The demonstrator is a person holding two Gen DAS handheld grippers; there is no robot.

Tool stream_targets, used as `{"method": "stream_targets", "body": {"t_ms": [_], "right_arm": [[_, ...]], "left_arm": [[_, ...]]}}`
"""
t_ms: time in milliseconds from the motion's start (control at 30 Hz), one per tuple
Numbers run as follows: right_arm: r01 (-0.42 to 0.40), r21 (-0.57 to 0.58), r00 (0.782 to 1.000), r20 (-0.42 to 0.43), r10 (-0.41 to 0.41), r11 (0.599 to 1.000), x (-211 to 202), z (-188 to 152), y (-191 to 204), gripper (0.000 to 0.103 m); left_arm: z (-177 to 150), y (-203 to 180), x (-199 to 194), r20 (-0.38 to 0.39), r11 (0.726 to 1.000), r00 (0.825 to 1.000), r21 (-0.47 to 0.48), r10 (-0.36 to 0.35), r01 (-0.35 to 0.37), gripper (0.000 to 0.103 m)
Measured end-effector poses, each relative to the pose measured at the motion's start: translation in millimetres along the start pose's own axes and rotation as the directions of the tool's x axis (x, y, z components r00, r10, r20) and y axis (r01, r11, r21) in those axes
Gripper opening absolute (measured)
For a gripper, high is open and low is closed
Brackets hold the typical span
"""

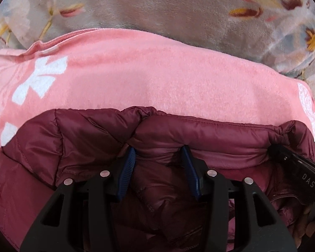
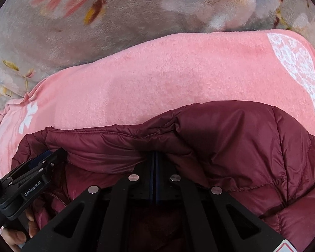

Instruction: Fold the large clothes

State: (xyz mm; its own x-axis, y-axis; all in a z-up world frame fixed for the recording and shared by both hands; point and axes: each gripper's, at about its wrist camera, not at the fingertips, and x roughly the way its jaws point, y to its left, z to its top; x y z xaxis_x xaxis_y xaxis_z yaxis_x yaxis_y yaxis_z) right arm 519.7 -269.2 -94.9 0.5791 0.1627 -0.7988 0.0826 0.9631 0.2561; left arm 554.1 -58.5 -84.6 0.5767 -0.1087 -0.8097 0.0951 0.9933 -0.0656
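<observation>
A dark red quilted puffer jacket [image 1: 199, 134] lies on a pink blanket [image 1: 157, 73]; it also shows in the right wrist view [image 2: 231, 138]. My left gripper [image 1: 159, 153] is open, its blue fingers [image 1: 128, 168] spread under the jacket's collar edge without pinching it. My right gripper [image 2: 154, 157] is shut on the jacket's collar edge, the fabric bunched over its tips. The right gripper shows at the right of the left wrist view [image 1: 292, 159], and the left gripper shows at the lower left of the right wrist view [image 2: 44, 163].
The pink blanket [image 2: 168, 79] has white prints and lies on a grey floral plush cover [image 1: 157, 4], which also fills the top of the right wrist view [image 2: 94, 21]. A hand [image 2: 14, 235] holds the left gripper's handle.
</observation>
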Motion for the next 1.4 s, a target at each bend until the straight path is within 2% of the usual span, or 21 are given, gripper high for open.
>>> {"method": "stream_targets", "body": {"t_ms": [133, 200, 233, 333, 367, 400, 433, 500, 633, 700, 767, 867, 1000, 1167, 1400], "right_arm": [[0.017, -0.01, 1.0, 0.011, -0.017, 1.0, -16, -6, 5, 0.001], [-0.006, -0.021, 0.997, 0.077, 0.007, 1.0, -52, -16, 9, 0.014], [-0.028, -0.04, 0.994, 0.101, 0.032, 0.999, -77, -23, 11, 0.015], [-0.043, -0.075, 0.989, 0.135, 0.053, 0.996, -139, -50, 14, 0.016], [-0.044, -0.086, 0.989, 0.139, 0.056, 0.995, -160, -63, 13, 0.018], [-0.041, -0.102, 0.987, 0.15, 0.056, 0.994, -189, -84, 11, 0.025], [-0.036, -0.109, 0.986, 0.158, 0.053, 0.993, -208, -101, 11, 0.035], [-0.036, -0.119, 0.984, 0.167, 0.056, 0.992, -249, -144, 3, 0.048], [0.03, -0.099, 0.983, 0.181, -0.012, 0.995, -306, -226, -15, 0.057], [0.077, -0.058, 0.982, 0.175, -0.066, 0.995, -330, -267, -34, 0.059], [0.098, -0.012, 0.983, 0.16, -0.095, 0.995, -343, -293, -48, 0.06], [0.087, 0.091, 0.988, 0.12, -0.098, 0.992, -355, -334, -76, 0.062], [0.096, 0.181, 0.989, 0.094, -0.114, 0.979, -360, -371, -99, 0.062], [0.092, 0.234, 0.989, 0.095, -0.117, 0.968, -361, -398, -105, 0.062], [0.056, 0.287, 0.991, 0.101, -0.088, 0.956, -352, -409, -103, 0.065]], "left_arm": [[-9, -2, -7, 0.001, 1.0, 1.0, 0.01, 0.025, -0.025, 0.046], [-16, -2, -24, 0.023, 0.999, 0.999, 0.02, 0.046, -0.046, 0.046], [-20, 1, -41, 0.052, 0.999, 0.998, 0.015, 0.041, -0.042, 0.048], [-34, 22, -97, 0.096, 0.996, 0.993, -0.042, -0.07, 0.074, 0.058], [-41, 31, -119, 0.108, 0.993, 0.99, -0.056, -0.094, 0.1, 0.059], [-48, 38, -140, 0.12, 0.992, 0.987, -0.056, -0.103, 0.11, 0.06], [-53, 40, -153, 0.123, 0.993, 0.987, -0.05, -0.1, 0.107, 0.061], [-75, 54, -200, 0.139, 0.996, 0.987, -0.026, -0.078, 0.082, 0.064], [-122, 72, -267, 0.172, 1.0, 0.985, 0.005, 0.001, -0.002, 0.079], [-147, 80, -293, 0.177, 0.999, 0.983, 0.019, 0.04, -0.044, 0.084], [-167, 87, -311, 0.169, 0.997, 0.983, 0.035, 0.067, -0.074, 0.086], [-197, 95, -328, 0.144, 0.994, 0.985, 0.037, 0.092, -0.098, 0.086], [-230, 104, -339, 0.116, 0.991, 0.985, 0.027, 0.125, -0.129, 0.086], [-263, 115, -339, 0.069, 0.988, 0.986, 0.001, 0.152, -0.152, 0.086], [-303, 141, -317, -0.031, 0.98, 0.981, -0.041, 0.193, -0.194, 0.086]]}}
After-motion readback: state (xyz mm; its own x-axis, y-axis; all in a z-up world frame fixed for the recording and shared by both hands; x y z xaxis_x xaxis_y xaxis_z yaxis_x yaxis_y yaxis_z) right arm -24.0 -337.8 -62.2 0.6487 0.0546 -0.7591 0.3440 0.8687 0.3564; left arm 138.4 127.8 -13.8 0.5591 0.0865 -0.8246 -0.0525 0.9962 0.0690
